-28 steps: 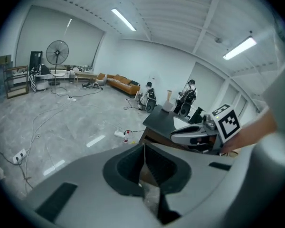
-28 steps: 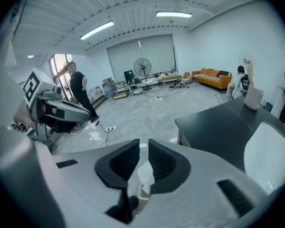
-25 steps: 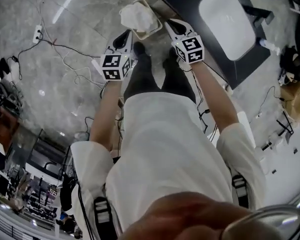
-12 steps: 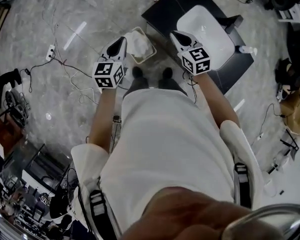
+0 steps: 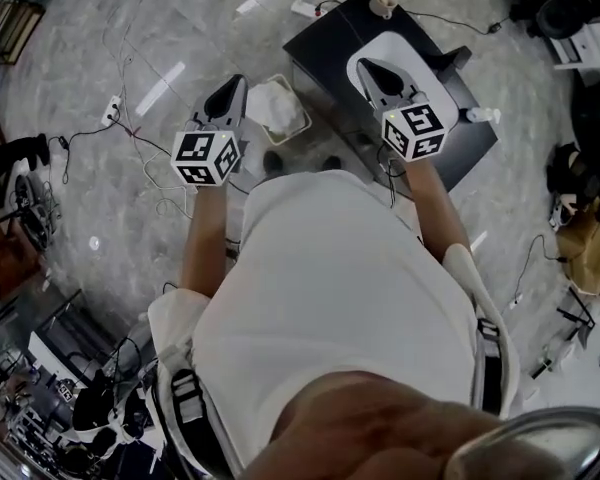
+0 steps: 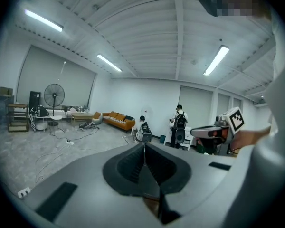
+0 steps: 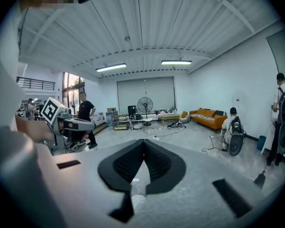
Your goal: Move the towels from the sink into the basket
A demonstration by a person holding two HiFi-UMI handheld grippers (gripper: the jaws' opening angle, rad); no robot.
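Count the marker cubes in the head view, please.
2. One marker cube is on the left gripper, next to the basket; the other marker cube is on the right gripper, in front of the sink. None looks hidden.

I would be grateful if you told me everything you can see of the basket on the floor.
The basket is small, rectangular and pale beige, seen from above in the head view; its material cannot be told. It stands upright on the grey marbled floor, close beside the dark sink cabinet. White towels lie bunched inside it, up to about its rim. Nothing else appears to touch it.
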